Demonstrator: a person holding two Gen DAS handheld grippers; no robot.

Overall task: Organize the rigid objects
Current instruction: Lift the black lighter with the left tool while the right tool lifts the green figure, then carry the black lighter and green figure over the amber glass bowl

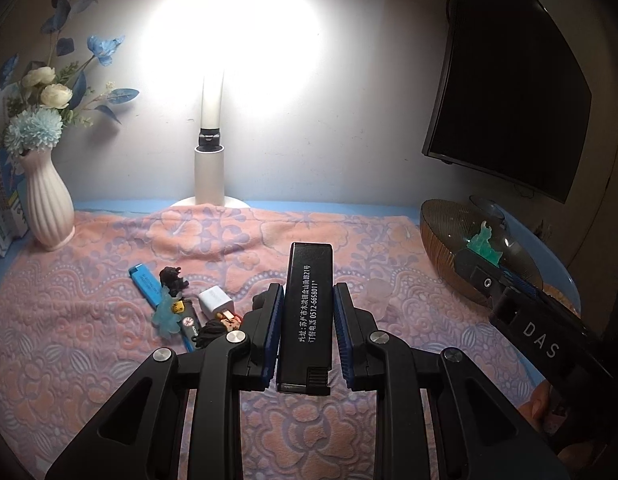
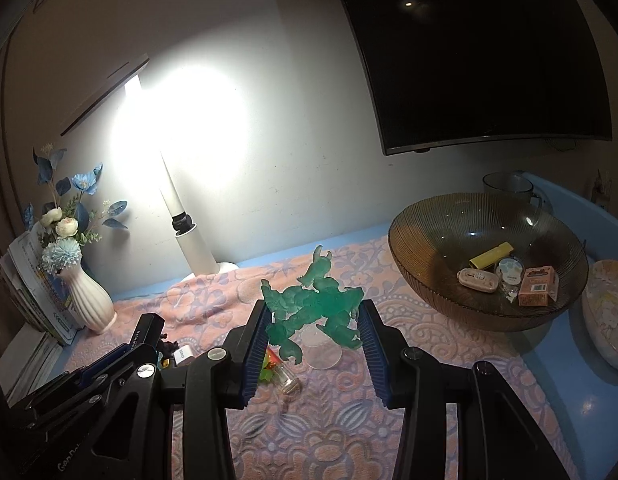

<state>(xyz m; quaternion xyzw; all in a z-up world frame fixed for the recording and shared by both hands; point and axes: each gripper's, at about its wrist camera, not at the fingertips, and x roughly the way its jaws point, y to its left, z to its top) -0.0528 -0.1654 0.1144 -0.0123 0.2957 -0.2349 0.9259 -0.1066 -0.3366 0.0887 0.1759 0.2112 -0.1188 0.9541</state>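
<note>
fingers of the left gripper (image 1: 308,320) are clamped on a black lighter (image 1: 307,320), held off the pink towel (image 1: 109,360) with its long sides against the blue pads. the right gripper (image 2: 315,316) grips a green figure (image 2: 315,304) between its pads, lifted just left of the glass bowl (image 2: 421,272). a blue lighter (image 1: 147,286), a white charger (image 1: 215,300) and small toys lie clustered on the towel.

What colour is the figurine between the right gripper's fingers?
Translucent green figurine; clearest in the right wrist view.
</note>
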